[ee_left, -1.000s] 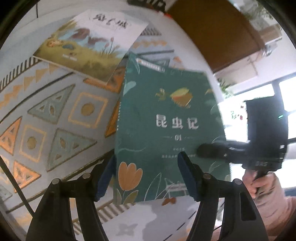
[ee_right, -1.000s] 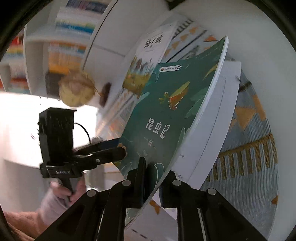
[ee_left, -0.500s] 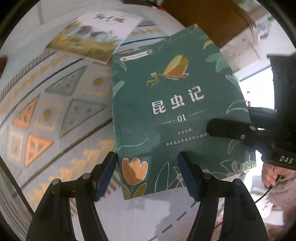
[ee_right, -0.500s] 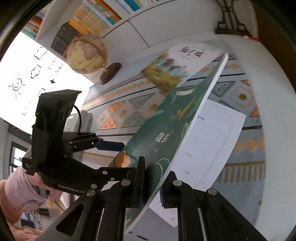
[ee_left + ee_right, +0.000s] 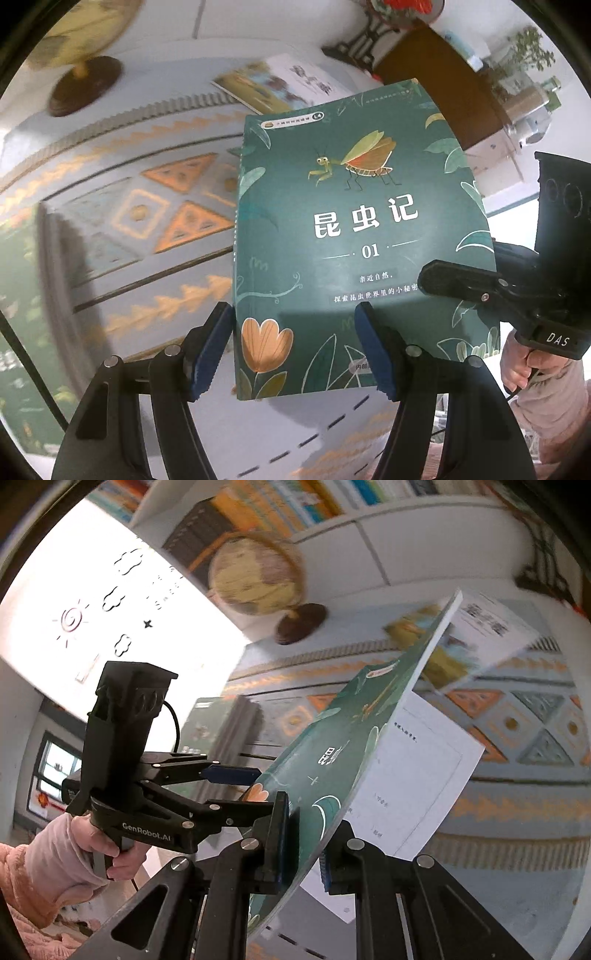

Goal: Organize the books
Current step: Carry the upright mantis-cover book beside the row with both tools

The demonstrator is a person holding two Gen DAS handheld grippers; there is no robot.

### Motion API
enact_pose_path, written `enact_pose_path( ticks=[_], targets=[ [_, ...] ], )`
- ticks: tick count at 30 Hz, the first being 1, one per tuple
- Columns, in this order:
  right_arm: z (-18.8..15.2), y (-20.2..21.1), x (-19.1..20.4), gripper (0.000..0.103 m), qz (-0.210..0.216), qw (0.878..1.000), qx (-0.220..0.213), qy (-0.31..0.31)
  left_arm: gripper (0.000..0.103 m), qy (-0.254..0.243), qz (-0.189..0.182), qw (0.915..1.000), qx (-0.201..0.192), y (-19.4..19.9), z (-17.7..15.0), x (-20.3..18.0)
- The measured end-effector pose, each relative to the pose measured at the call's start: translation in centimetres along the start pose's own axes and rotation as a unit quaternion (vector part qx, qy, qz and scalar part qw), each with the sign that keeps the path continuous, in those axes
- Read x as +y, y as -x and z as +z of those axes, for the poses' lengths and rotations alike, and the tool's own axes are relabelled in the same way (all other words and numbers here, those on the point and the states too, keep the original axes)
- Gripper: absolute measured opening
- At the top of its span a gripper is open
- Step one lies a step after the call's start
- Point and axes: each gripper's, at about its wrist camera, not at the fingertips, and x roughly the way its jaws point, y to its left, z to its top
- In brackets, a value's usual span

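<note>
While a dark upright book (image 5: pixel 48 295) already stands at the far left of the patterned blue-and-orange mat (image 5: pixel 155 206), the left gripper (image 5: pixel 295 343) waits with its jaws spread, one blue pad on either side of the lower left corner of the green paperback with a mantis on its cover (image 5: pixel 354 229), not visibly touching it. That book is lifted off the mat, its cover pinched by the right gripper (image 5: pixel 304 843) at the right edge, so it seems midway to being placed. A yellow-and-white picture book (image 5: pixel 280 86) lies flat beyond, apparently unsorted.

Green leafy book (image 5: pixel 354 236); triangle-patterned cloth (image 5: pixel 147 221)
</note>
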Motion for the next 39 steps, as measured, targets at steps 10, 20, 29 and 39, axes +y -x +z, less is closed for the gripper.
enact_pose_path(
  ticks=[10, 20, 29, 39],
  targets=[
    [1.6, -2.7, 10.2, 0.014, 0.043, 0.998, -0.023, 0.045, 0.065, 0.026, 0.027, 0.9959, -0.082, 9.0, -3.8, 5.7],
    [0.9, -14.2, 16.6, 0.005, 0.069, 0.998, -0.014, 0.008, 0.063, 0.115, 0.034, 0.9842, -0.130, 13.4, -9.5, 15.5],
    [-0.5, -17.9, 15.2, 0.004, 0.011, 0.996, 0.000, -0.089, 0.063, 0.260, 0.085, 0.9527, -0.133, 13.9, -13.8, 25.7],
    [-0.2, -21.0, 14.1, 0.011, -0.057, 0.989, 0.105, -0.083, 0.064, 0.293, 0.044, 0.9531, -0.061, 11.8, -18.1, 23.9]
  ],
)
